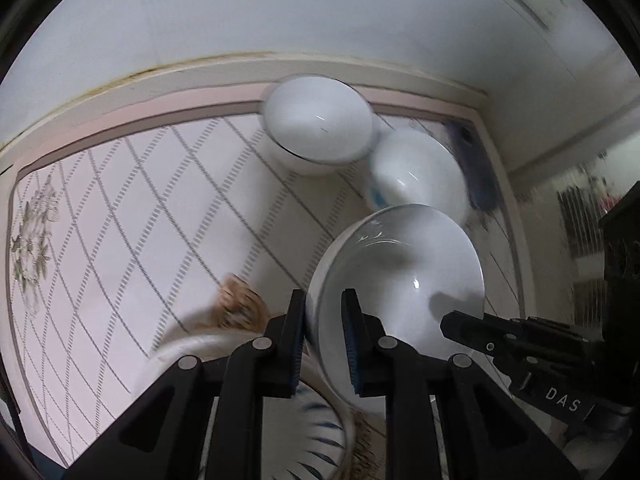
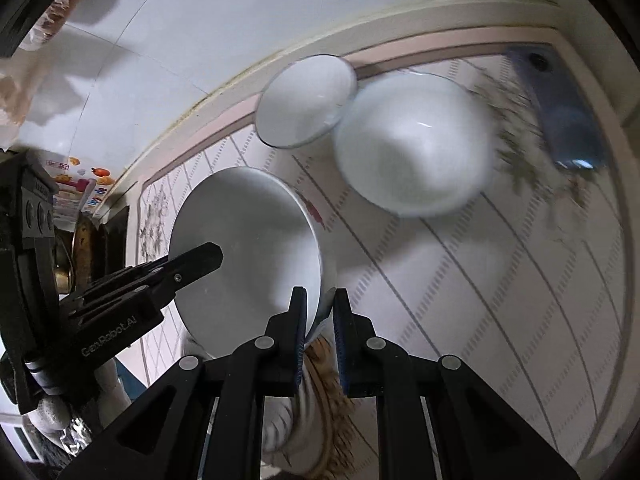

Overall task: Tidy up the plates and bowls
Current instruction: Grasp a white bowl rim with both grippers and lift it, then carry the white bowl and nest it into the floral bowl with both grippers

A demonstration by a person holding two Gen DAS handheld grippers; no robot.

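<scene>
Both claws clamp opposite rim sides of white ceramic bowl (image 1: pixel 400 280), lower centre: left claw (image 1: pixel 324 336), right claw (image 2: pixel 320 336), sharing weight for stacking.

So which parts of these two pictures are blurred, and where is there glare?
Left wrist view: the two far bowls are smeared by motion, the held bowl sharper, with a small glint inside; the left tool is crisp. Right wrist view: the larger far bowl and blue object are blurred; the right tool is sharp.
</scene>
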